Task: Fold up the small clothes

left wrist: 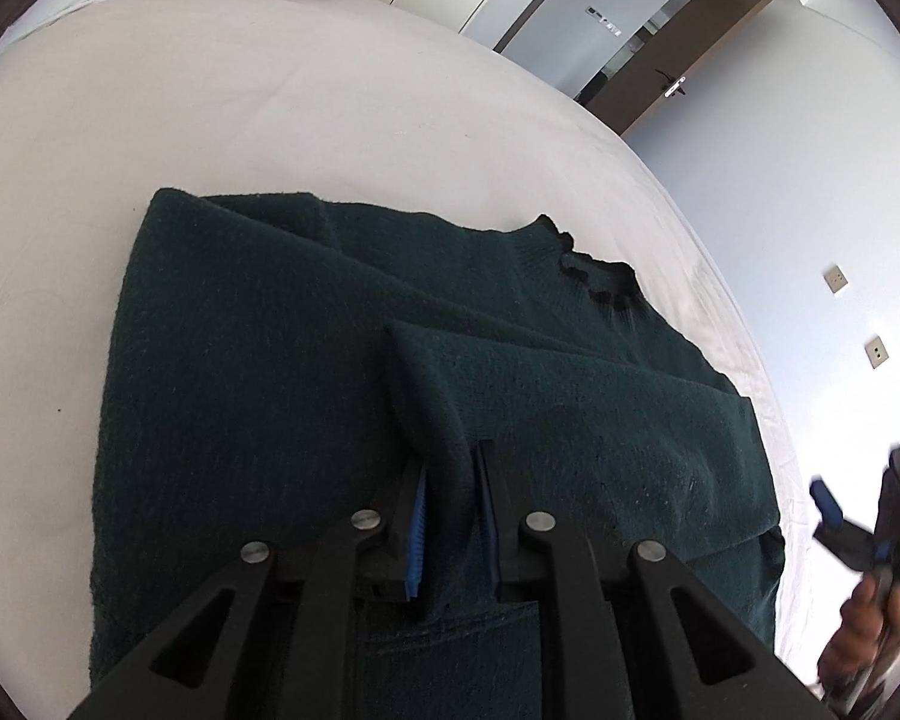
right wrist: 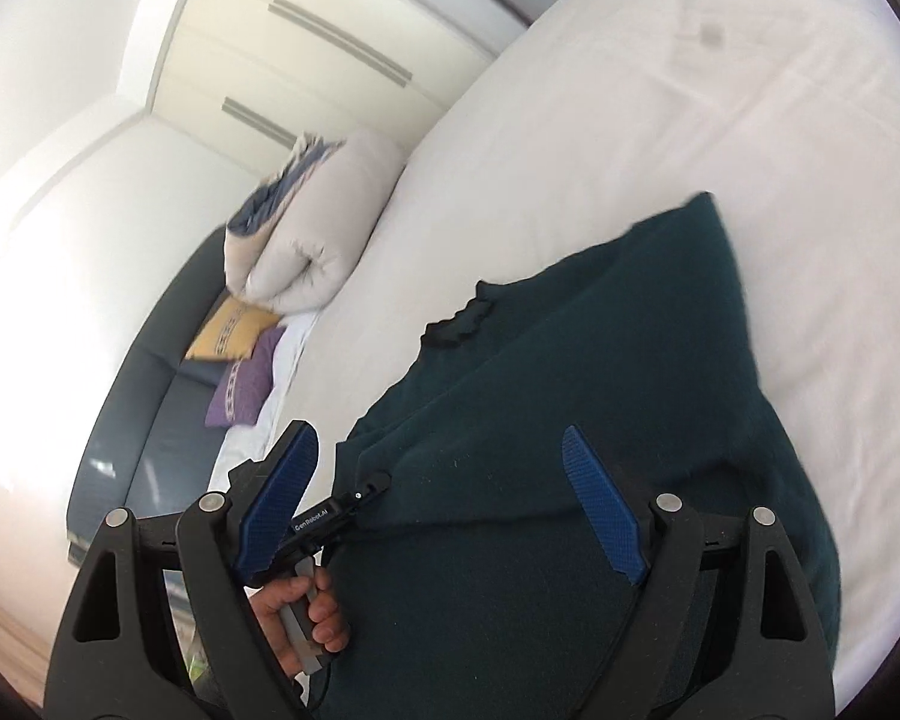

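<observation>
A dark green knit sweater (left wrist: 258, 372) lies on the white bed (left wrist: 270, 120), its ruffled black collar (left wrist: 594, 270) toward the far right. My left gripper (left wrist: 450, 492) is shut on a raised fold of the sweater's sleeve, lifting it over the body. In the right wrist view the same sweater (right wrist: 600, 390) fills the lower middle, collar (right wrist: 462, 318) toward the left. My right gripper (right wrist: 444, 498) is open and empty above the sweater, its blue pads (right wrist: 600, 504) wide apart. The left gripper (right wrist: 336, 516) and its hand show there at the sweater's edge.
A rolled beige duvet (right wrist: 324, 228) lies at the head of the bed, with a yellow cushion (right wrist: 228, 330) and a purple cushion (right wrist: 246, 384) against a dark headboard (right wrist: 150, 420). White wardrobes (right wrist: 306, 42) stand behind. A door (left wrist: 660, 84) shows past the bed's edge.
</observation>
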A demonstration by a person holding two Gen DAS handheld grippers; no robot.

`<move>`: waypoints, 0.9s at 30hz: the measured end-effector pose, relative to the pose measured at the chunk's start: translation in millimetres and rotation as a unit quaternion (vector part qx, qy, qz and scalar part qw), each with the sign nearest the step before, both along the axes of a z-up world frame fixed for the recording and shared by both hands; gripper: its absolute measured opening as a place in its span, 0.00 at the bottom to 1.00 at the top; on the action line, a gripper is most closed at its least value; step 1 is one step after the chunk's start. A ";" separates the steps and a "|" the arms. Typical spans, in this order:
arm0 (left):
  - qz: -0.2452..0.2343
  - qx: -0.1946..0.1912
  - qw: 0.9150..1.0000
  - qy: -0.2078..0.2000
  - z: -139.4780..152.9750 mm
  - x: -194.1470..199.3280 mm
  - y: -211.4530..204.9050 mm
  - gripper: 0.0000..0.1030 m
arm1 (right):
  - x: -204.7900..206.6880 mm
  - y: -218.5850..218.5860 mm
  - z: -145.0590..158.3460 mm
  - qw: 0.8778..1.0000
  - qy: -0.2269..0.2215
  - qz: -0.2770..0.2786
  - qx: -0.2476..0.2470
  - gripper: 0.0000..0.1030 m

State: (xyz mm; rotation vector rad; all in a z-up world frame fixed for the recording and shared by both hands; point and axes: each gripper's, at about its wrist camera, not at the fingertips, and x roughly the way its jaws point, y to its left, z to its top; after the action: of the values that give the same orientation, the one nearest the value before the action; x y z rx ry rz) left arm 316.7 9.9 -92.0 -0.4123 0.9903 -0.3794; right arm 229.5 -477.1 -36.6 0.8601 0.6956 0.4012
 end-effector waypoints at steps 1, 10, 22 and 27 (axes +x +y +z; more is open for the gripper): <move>0.000 0.005 1.000 -0.004 -0.4 -1.2 -0.7 0.16 | 13.1 -3.9 -1.4 1.000 0.007 0.008 0.002 0.81; -0.002 -0.045 0.999 -0.030 -18.1 0.3 11.1 0.19 | 89.9 -61.9 -81.0 0.993 0.091 -0.023 0.075 0.80; 0.001 -0.073 0.997 -0.027 -16.9 -1.8 21.1 0.18 | 53.2 -63.2 -81.4 0.997 0.060 -0.002 0.051 0.81; 0.039 -0.061 0.997 -0.015 20.0 -64.1 53.2 0.86 | -34.7 -69.7 -72.3 0.997 0.057 -0.018 0.038 0.81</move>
State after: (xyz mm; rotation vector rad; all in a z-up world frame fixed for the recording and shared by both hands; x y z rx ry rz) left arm 252.6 63.1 -72.0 -0.5524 0.9211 -0.3746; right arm 194.8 -546.8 -108.9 0.9724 0.7723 0.3504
